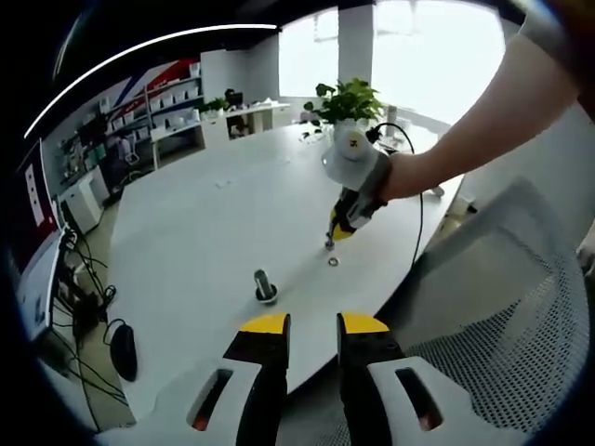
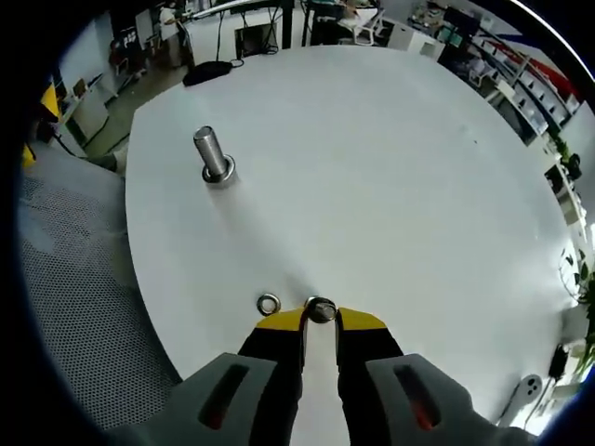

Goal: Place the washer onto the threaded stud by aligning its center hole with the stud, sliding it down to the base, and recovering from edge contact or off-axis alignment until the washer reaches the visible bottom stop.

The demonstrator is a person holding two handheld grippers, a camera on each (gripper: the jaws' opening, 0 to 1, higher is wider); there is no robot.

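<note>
A steel threaded stud [image 2: 213,153] stands upright on its round base on the white table [image 2: 372,167]; in the left gripper view the stud [image 1: 265,285] is just ahead of my left gripper [image 1: 314,325], which hovers open over the table's near edge with nothing between its jaws. My right gripper [image 2: 320,316] is shut on a small metal washer [image 2: 321,309] held at its yellow tips, low over the table. In the left gripper view, the right gripper [image 1: 331,240] points down at the table, right of the stud. A second washer [image 2: 269,303] lies flat beside it, also seen as a loose washer [image 1: 333,263].
A grey mesh chair [image 1: 502,316] stands at the table's edge near the right hand. A potted plant [image 1: 349,98] and a black cable [image 1: 418,186] are at the far side. A black mouse-like object [image 1: 121,348] and shelves [image 1: 158,102] lie off to the left.
</note>
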